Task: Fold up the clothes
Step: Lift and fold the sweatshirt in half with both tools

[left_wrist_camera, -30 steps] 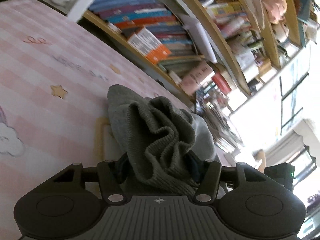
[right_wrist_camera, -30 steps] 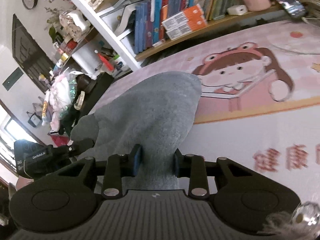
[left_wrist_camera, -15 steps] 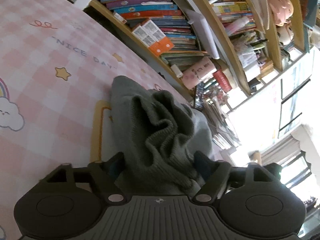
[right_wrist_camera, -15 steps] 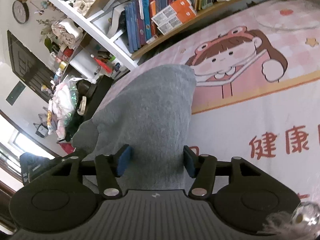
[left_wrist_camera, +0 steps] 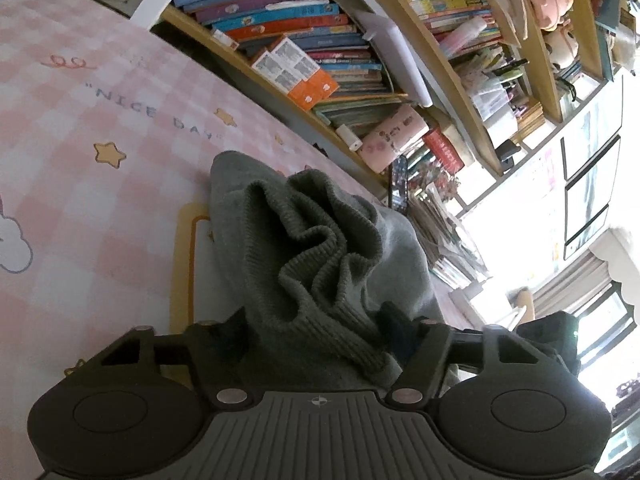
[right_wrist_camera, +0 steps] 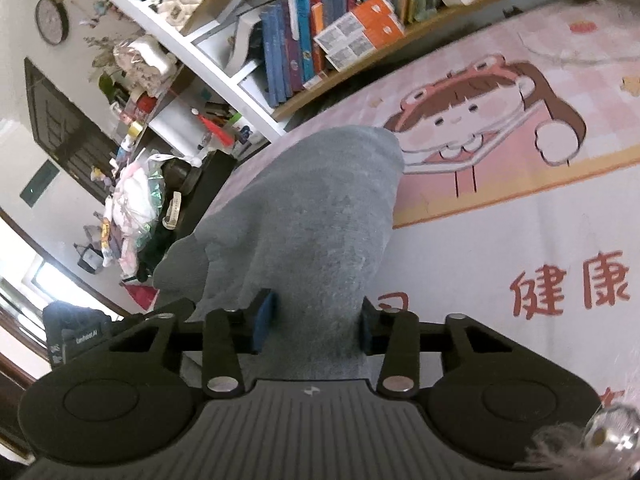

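Observation:
A grey knitted garment (left_wrist_camera: 316, 248) lies on a pink cartoon mat (left_wrist_camera: 80, 152). In the left wrist view its ribbed edge is bunched up between the fingers of my left gripper (left_wrist_camera: 320, 328), whose jaws stand wide apart around the cloth. In the right wrist view the same grey garment (right_wrist_camera: 316, 216) stretches away from my right gripper (right_wrist_camera: 316, 316). Its blue-padded fingers (right_wrist_camera: 262, 314) stand apart on either side of the cloth. The other gripper (right_wrist_camera: 76, 336) shows at the left edge.
A low bookshelf (left_wrist_camera: 304, 60) full of books runs along the far edge of the mat; it also shows in the right wrist view (right_wrist_camera: 340, 36). Cluttered shelves and bags (right_wrist_camera: 136, 200) stand at the left. A stack of magazines (left_wrist_camera: 448, 236) lies by a bright window.
Both grippers have opened: a second ago their fingers pinched the grey cloth, now they stand wide apart around it. The garment has settled onto the mat.

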Demonstrator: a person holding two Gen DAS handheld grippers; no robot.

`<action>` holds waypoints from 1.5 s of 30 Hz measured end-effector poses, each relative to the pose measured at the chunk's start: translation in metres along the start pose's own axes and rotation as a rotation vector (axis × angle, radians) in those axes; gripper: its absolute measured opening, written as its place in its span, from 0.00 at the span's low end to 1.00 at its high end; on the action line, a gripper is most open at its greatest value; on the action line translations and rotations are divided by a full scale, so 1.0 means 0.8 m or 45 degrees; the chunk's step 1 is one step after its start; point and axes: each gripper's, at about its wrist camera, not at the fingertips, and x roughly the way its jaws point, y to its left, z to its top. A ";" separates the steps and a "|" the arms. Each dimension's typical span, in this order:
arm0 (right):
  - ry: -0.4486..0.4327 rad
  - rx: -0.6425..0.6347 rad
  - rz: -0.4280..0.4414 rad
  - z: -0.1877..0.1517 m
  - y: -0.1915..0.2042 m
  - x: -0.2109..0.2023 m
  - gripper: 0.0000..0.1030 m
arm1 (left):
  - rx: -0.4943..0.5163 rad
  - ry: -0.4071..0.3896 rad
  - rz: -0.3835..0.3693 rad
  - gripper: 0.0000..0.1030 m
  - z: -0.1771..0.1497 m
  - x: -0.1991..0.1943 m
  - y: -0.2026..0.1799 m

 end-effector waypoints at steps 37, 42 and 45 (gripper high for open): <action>-0.236 -0.314 -0.174 0.220 -0.001 0.137 0.26 | 0.208 -0.073 0.045 0.50 0.228 0.163 0.008; -0.243 -0.277 -0.188 0.242 -0.021 0.165 0.26 | 0.165 -0.116 0.028 0.50 0.250 0.194 0.031; -0.250 -0.253 -0.194 0.253 -0.033 0.181 0.26 | 0.147 -0.125 0.027 0.50 0.259 0.209 0.043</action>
